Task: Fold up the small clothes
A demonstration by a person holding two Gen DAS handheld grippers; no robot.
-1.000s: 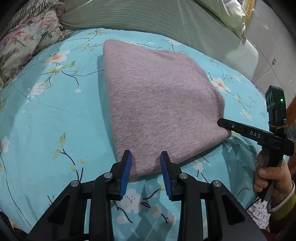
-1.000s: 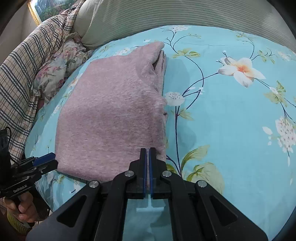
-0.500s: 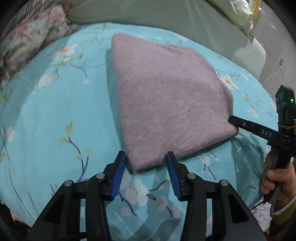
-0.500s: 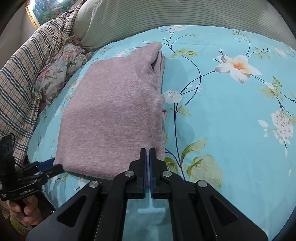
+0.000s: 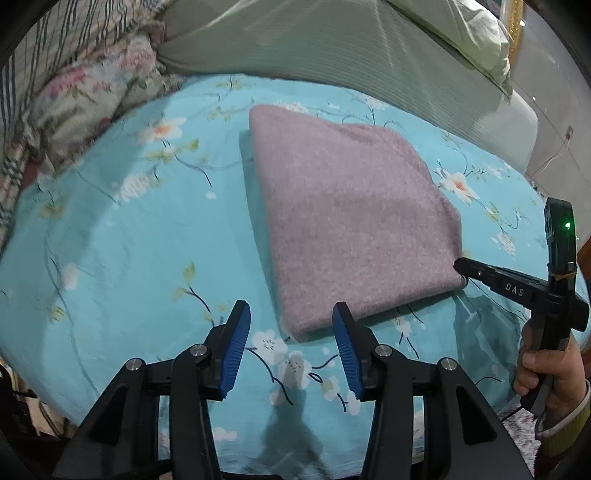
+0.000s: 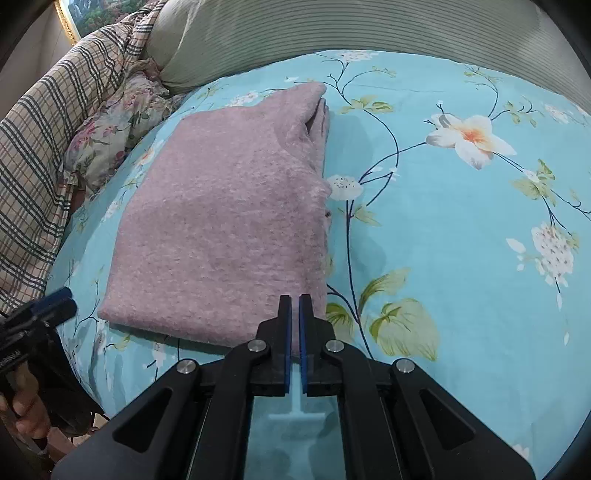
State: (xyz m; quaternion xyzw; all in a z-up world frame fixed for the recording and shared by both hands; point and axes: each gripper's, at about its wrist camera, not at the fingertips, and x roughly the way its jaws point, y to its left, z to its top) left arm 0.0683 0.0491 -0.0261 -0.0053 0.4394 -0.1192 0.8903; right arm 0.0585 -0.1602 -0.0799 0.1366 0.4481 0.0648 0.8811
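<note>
A folded pink fuzzy garment lies flat on the blue floral bedsheet. My left gripper hovers over the garment's near left corner. Its jaws are opening, and the corner shows between the blue pads without touching them. In the right wrist view the left gripper is at the lower left, off the garment's edge. My right gripper is shut, with a thin strip of the garment's near right corner pinched between its pads.
Green striped pillows line the back of the bed. A floral cloth and a plaid blanket are heaped at the left. A hand holds the right gripper past the bed's near edge.
The left gripper's jaws have spread wider and it has lifted and drawn back from the garment's corner. The right gripper has stayed shut in place.
</note>
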